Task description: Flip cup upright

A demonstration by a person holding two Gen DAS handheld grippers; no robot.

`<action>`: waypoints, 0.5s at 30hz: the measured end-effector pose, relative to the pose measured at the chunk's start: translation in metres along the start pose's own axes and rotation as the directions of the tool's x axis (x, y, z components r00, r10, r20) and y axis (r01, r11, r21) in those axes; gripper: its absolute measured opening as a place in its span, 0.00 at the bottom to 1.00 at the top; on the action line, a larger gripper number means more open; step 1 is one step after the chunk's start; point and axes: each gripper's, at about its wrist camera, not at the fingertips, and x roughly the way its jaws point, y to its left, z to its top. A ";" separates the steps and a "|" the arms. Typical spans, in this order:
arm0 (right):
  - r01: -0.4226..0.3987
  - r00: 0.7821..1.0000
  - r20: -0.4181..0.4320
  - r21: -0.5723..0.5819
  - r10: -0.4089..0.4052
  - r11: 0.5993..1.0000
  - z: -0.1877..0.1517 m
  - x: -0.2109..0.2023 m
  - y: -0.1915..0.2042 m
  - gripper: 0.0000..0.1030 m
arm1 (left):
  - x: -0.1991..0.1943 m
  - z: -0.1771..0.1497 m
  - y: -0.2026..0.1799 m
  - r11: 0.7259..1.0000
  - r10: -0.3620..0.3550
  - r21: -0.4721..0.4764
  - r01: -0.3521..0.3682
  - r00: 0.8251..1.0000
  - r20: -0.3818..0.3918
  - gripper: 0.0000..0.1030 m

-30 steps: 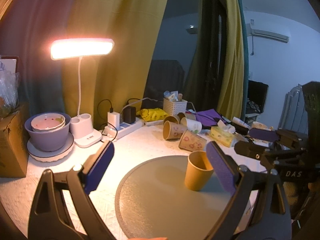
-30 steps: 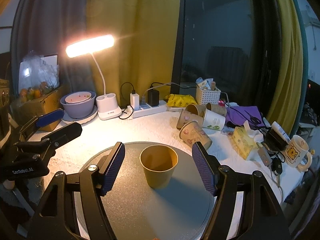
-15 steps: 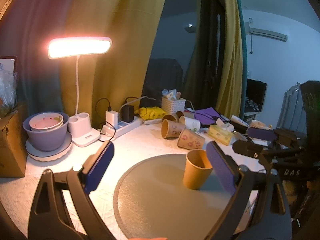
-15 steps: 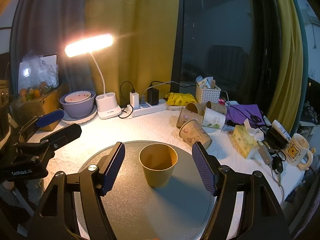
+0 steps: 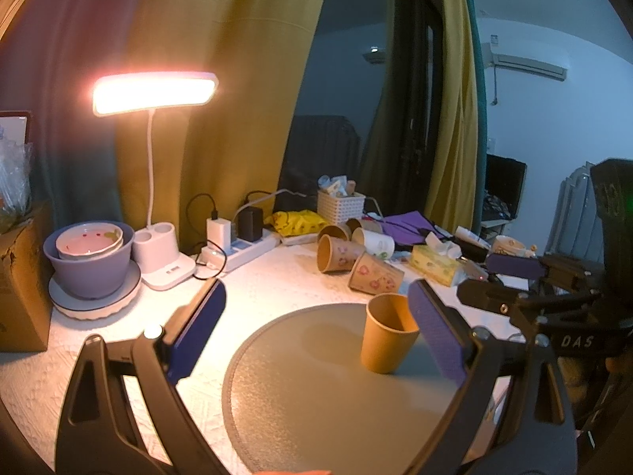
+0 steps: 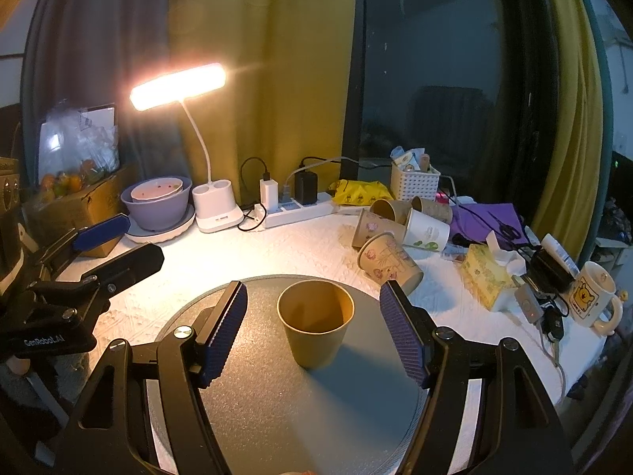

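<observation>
A plain brown paper cup [image 6: 315,328] stands upright, mouth up, on the round grey mat [image 6: 277,407]. My right gripper [image 6: 314,336] is open, its blue pads on either side of the cup with gaps on both sides. In the left wrist view the cup [image 5: 387,332] stands at the right, just left of that gripper's right pad. My left gripper [image 5: 316,336] is open and empty over the mat [image 5: 324,396]. Each gripper shows in the other's view: the left one [image 6: 99,245] and the right one [image 5: 510,277].
Several patterned paper cups [image 6: 389,255] lie on their sides behind the mat. A lit desk lamp [image 6: 178,87], stacked purple bowls [image 6: 158,202], a power strip [image 6: 296,209], a tissue pack [image 6: 486,273], a mug [image 6: 591,297] and a cardboard box [image 5: 19,277] ring the table.
Both grippers have drawn back slightly from the cup. The cup stays upright on the mat. Both grippers stay open.
</observation>
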 end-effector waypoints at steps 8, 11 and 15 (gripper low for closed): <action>0.000 1.000 -0.004 0.003 0.000 1.000 0.000 0.001 -0.002 0.71 | 0.001 0.000 0.000 1.000 -0.002 0.000 0.002 1.000 -0.002 0.91; 0.001 1.000 -0.004 0.004 -0.001 1.000 0.000 0.001 -0.003 0.71 | 0.001 0.000 0.001 1.000 -0.005 0.000 0.005 1.000 -0.005 0.91; 0.002 1.000 -0.006 0.004 -0.002 1.000 0.000 0.001 -0.005 0.71 | 0.001 -0.001 0.000 1.000 -0.005 0.000 0.005 1.000 -0.005 0.91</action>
